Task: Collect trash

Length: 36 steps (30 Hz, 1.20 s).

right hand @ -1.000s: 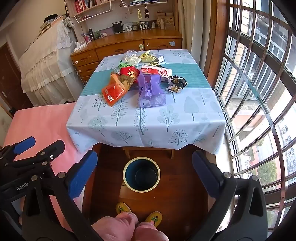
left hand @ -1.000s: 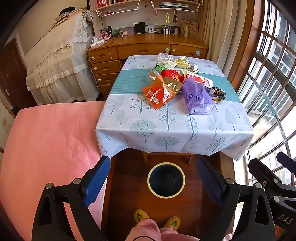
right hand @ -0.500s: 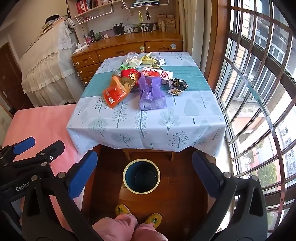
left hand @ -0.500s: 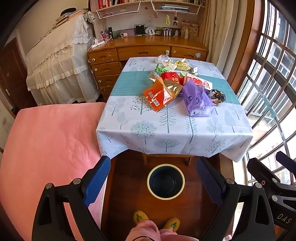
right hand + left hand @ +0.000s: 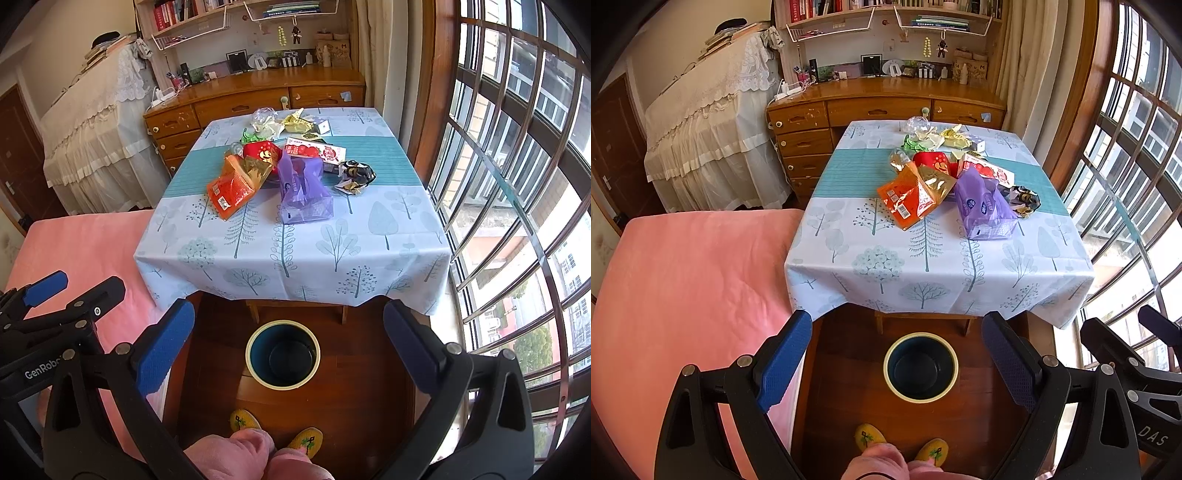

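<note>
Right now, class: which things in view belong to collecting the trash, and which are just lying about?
Belongs to the job:
orange packet
purple bag
red wrapper
crumpled dark wrapper
bin
left gripper, open
right gripper, open

Lying about:
pink bedcover
desk
bookshelf

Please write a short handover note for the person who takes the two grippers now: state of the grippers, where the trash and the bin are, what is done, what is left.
Left gripper: open, empty, held above the floor before the table.
Right gripper: open, empty, beside it.
Trash: all on the tablecloth, in one pile. Orange packet and purple bag lie nearest; black crumpled wrapper on the window side.
Bin: on the floor before the table, looks empty.
Done: nothing collected.
Left: carry every piece into the bin.
</note>
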Tool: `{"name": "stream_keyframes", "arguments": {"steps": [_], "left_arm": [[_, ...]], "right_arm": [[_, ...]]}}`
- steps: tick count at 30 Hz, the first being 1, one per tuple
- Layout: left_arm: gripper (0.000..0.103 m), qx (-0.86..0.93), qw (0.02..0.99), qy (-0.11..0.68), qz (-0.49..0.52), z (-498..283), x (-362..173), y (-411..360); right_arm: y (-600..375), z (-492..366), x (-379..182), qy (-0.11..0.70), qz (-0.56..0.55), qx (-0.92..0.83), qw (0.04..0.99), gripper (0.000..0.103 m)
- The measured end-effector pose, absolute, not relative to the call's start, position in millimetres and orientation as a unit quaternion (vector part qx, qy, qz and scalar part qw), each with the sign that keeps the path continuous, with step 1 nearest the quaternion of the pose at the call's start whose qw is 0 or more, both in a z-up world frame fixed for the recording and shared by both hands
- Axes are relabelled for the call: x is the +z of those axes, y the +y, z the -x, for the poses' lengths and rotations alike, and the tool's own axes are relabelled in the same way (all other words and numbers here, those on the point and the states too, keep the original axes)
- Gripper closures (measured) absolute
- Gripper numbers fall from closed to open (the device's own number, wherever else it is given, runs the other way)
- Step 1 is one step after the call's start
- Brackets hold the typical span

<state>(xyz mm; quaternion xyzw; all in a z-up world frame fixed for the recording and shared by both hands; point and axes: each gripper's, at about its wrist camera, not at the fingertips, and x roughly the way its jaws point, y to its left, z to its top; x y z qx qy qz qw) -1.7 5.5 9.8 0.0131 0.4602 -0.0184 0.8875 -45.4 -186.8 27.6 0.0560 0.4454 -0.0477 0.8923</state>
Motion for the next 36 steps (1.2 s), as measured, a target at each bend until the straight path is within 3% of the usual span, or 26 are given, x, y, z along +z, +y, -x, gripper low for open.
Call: {"name": "stream_keyframes", "arguments": {"steps": [36], "left_arm": [[0.008, -0.012, 0.881, 0.473, 0.007, -2, 10, 1]], "right_arm": [[-185, 48, 28, 0.440, -0.054, -0.048, 0.895, 0.001]]}}
